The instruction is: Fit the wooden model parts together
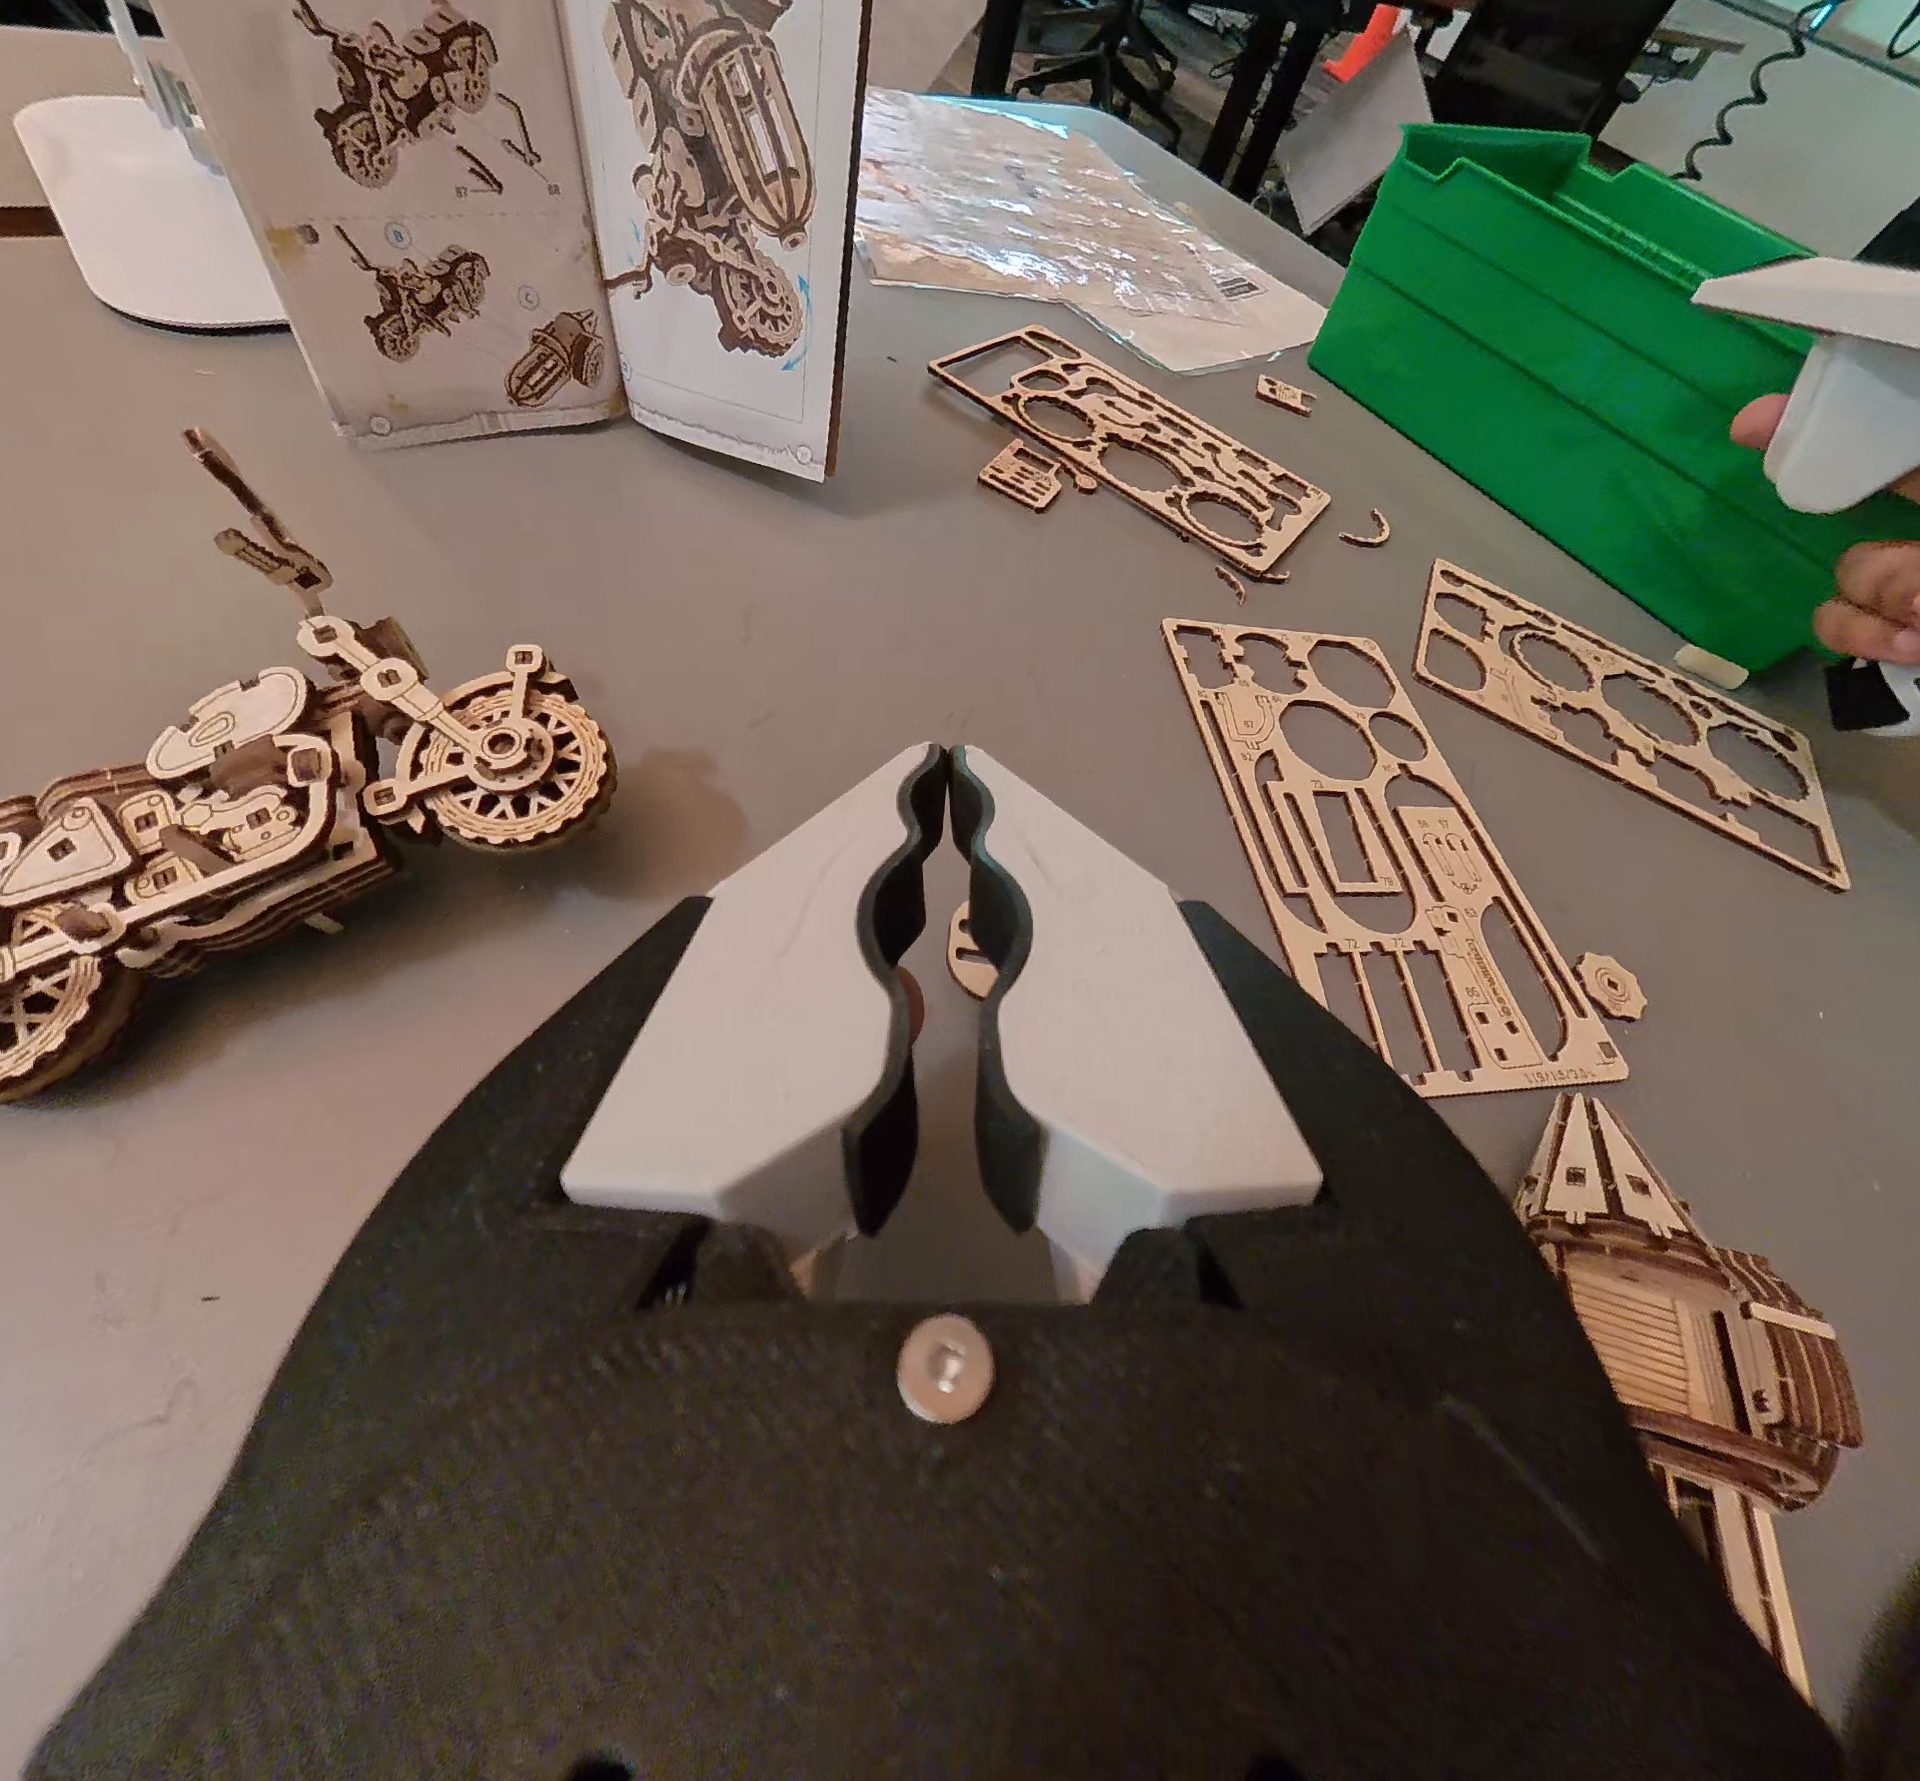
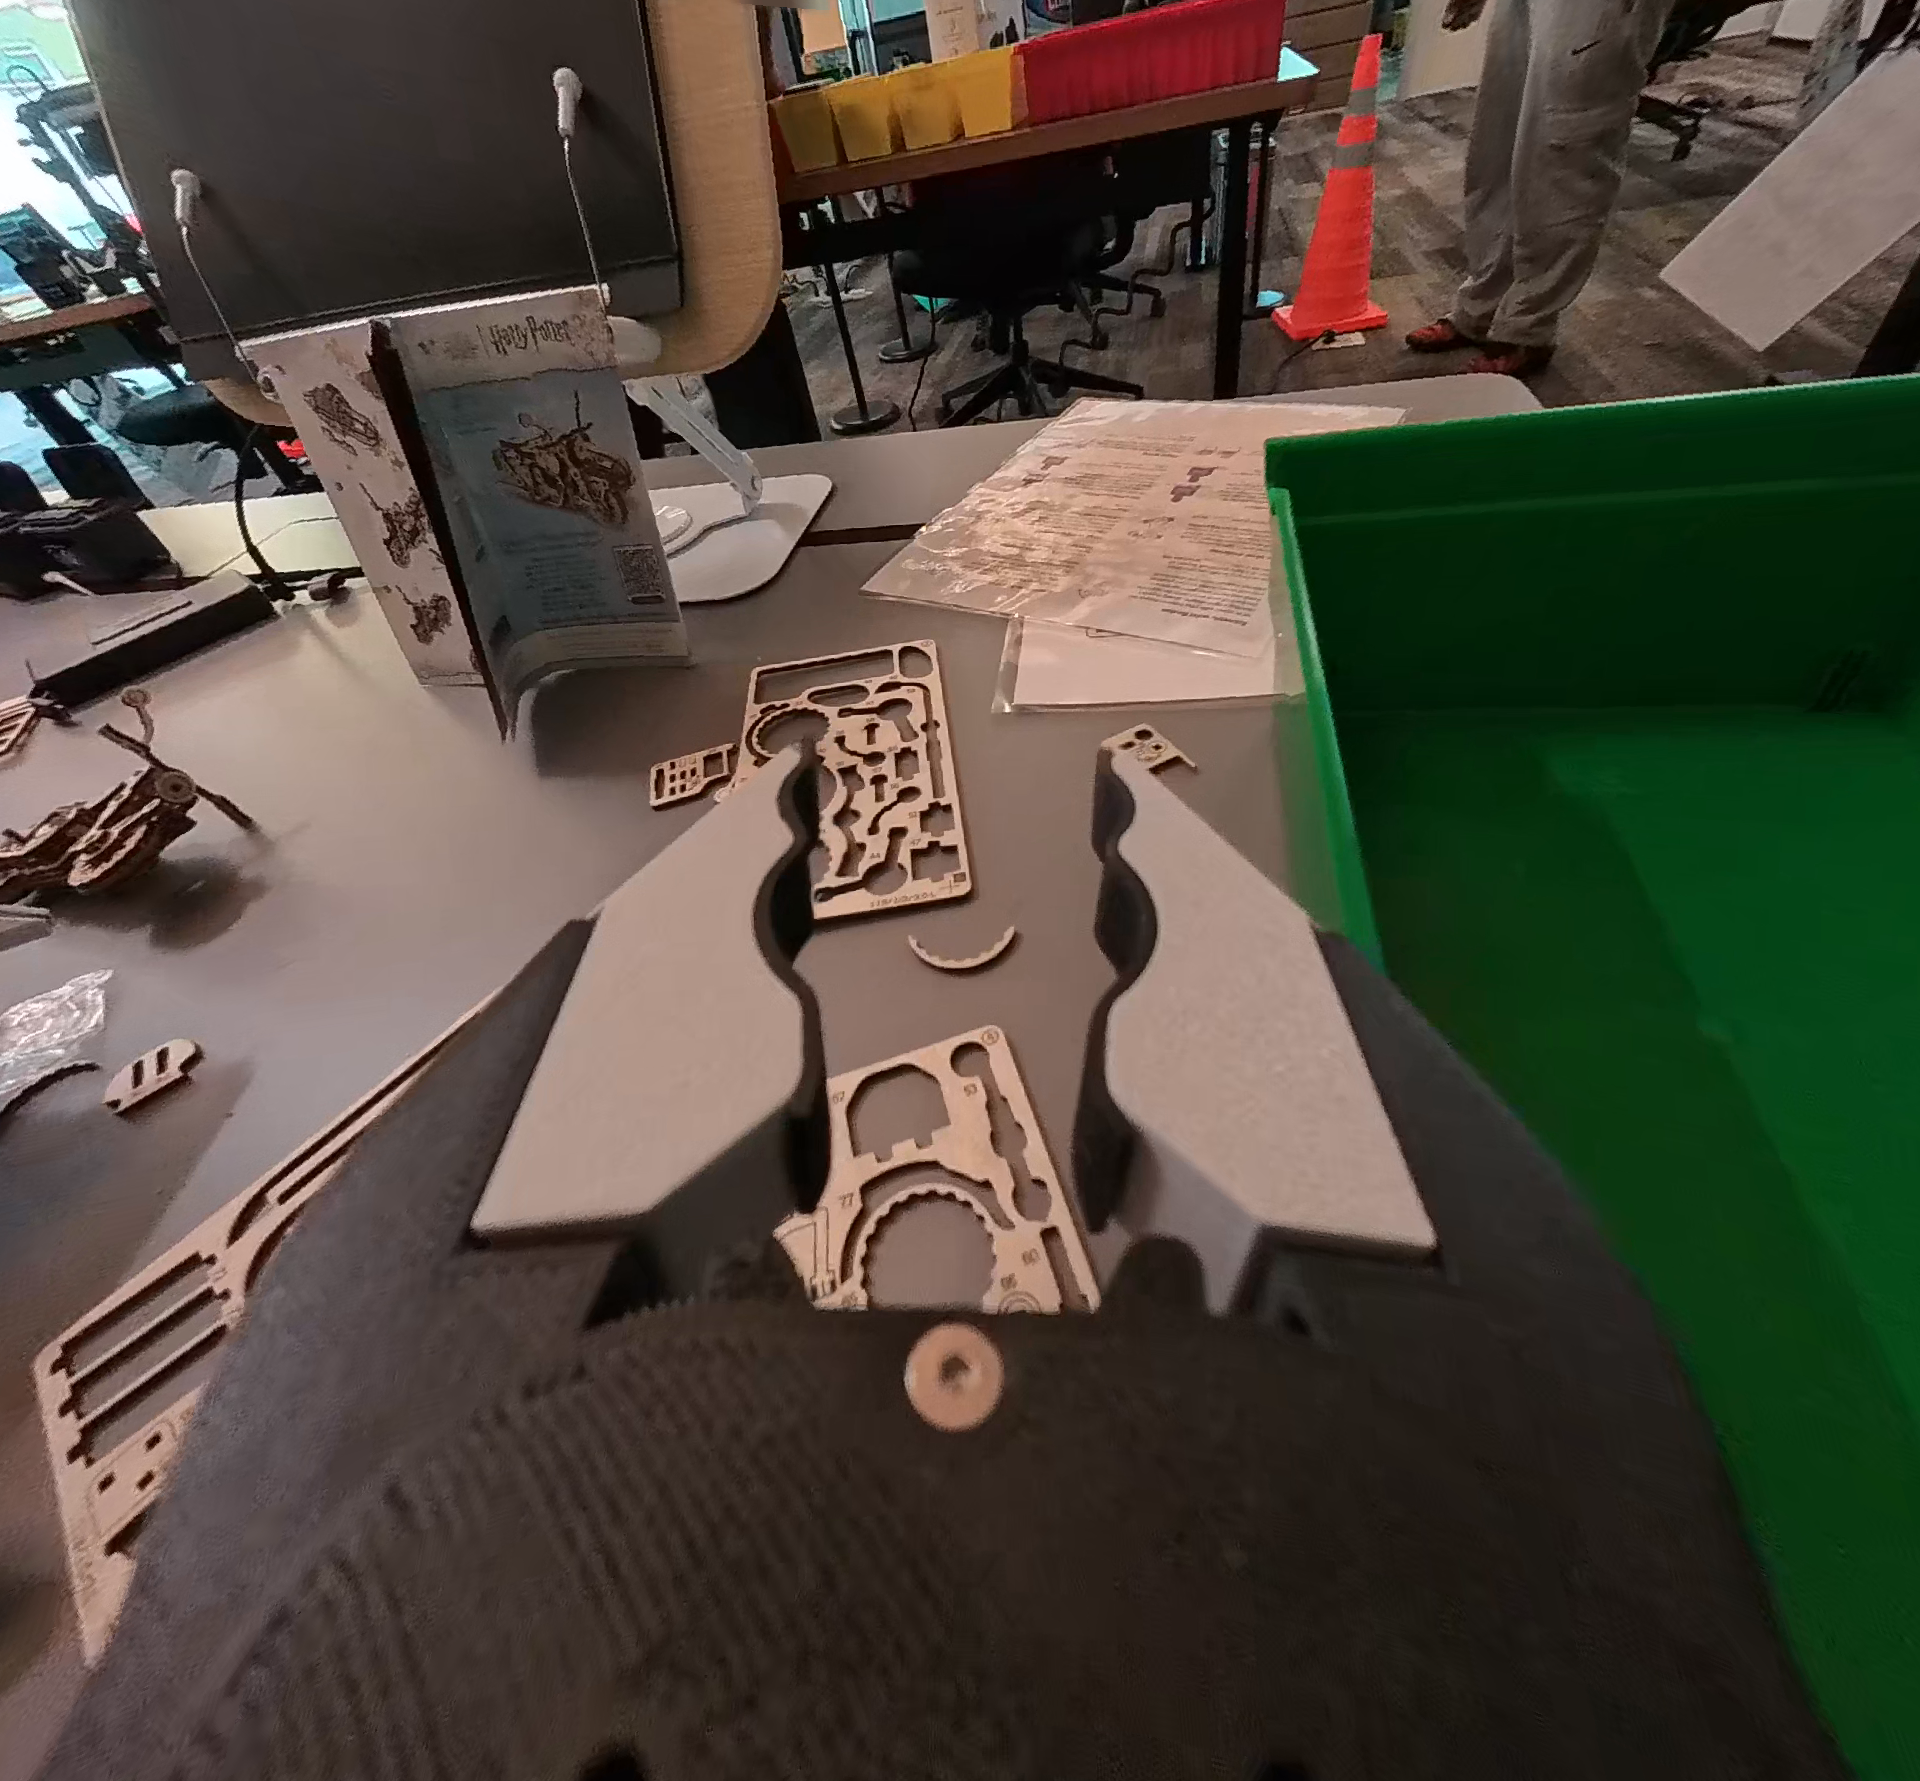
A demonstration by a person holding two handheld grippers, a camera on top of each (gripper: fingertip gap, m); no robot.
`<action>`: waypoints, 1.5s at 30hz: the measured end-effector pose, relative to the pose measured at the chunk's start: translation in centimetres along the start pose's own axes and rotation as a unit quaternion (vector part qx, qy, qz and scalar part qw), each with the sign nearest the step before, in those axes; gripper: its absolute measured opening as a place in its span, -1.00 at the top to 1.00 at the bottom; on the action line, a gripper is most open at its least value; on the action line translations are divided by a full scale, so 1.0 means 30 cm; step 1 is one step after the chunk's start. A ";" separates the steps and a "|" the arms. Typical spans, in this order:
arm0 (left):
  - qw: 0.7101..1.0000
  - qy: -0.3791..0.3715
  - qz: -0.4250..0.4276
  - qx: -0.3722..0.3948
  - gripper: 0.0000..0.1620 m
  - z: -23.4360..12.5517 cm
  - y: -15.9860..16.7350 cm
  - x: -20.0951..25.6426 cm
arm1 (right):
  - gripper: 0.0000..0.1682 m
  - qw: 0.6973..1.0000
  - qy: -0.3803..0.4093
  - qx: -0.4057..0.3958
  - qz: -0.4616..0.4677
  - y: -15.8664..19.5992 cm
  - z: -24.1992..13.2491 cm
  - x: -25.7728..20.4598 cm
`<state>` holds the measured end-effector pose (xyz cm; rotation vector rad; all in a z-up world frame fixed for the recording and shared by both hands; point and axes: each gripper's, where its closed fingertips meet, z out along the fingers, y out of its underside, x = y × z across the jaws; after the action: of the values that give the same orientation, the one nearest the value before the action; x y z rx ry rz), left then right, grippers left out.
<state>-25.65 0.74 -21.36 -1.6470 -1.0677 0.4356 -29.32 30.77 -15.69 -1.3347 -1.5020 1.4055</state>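
Observation:
My left gripper [image 1: 951,781] is shut, its tips touching, low over the grey table [image 1: 779,588]. A small oval wooden piece [image 1: 971,957] shows through the gap behind the tips and seems to lie on the table. A built wooden motorcycle [image 1: 260,827] lies to its left, and a wooden sidecar-like model [image 1: 1683,1336] to its right. My right gripper [image 2: 956,760] is open and empty above punched wooden sheets [image 2: 935,1181] [image 2: 883,796]. A curved toothed piece [image 2: 961,952] lies between its fingers. The right gripper [image 1: 1756,381] also shows in the left wrist view, held by a hand.
A green bin [image 2: 1610,900] stands close on the right. A standing instruction booklet [image 1: 520,142] and a white stand base [image 1: 135,204] are at the back. Papers in a plastic sleeve [image 2: 1091,536] lie behind the sheets. Three sheets [image 1: 1382,858] and small loose pieces [image 1: 1610,983] cover the right side. The gap from one gripper's tips to the other's is roughly 30 centimeters. The left tips stand about 15 centimeters off the wooden sidecar-like model [image 1: 1683,1336].

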 end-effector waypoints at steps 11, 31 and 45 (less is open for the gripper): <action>1.000 0.000 0.001 0.000 1.00 0.000 0.000 0.001 | 0.39 1.000 -0.011 0.001 -0.010 -0.004 -0.008 -0.001; 1.000 0.001 0.001 -0.003 1.00 0.002 0.002 0.003 | 0.34 0.994 -0.082 -0.063 -0.024 0.094 0.045 -0.137; 1.000 0.002 0.001 -0.003 1.00 0.002 0.002 0.003 | 0.33 0.980 -0.134 -0.133 -0.063 0.198 0.064 -0.242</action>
<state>-25.61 0.86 -21.43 -1.6539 -1.0660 0.4298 -28.00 22.67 -20.63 -1.2126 -1.9755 1.3805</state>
